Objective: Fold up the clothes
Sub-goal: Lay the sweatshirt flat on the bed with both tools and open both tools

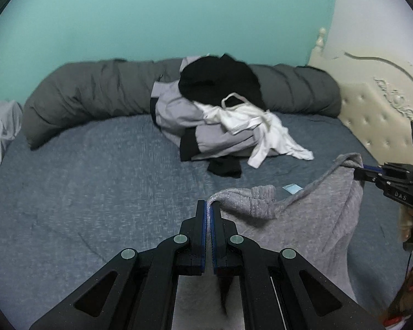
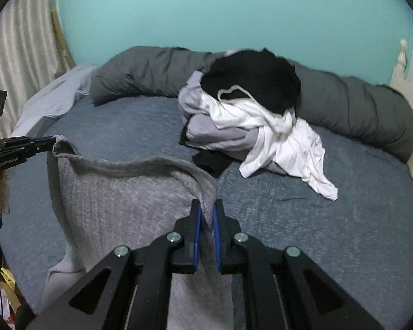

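Both grippers pinch the grey knit's [image 2: 118, 192] top edge, left gripper [image 1: 209, 206] and right gripper [image 2: 208, 206] holding it stretched above the near bed [image 1: 68, 192] (pile [image 1: 220, 115] far). Likely mid-fold; next needs even lowering.

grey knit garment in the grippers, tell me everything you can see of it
The grey knit garment looks like soft, fuzzy sweater fabric with a rolled top edge. It hangs stretched between the left gripper and right gripper, each shut on an upper corner. Its lower part drapes onto the blue bedsheet, near the clothes pile.
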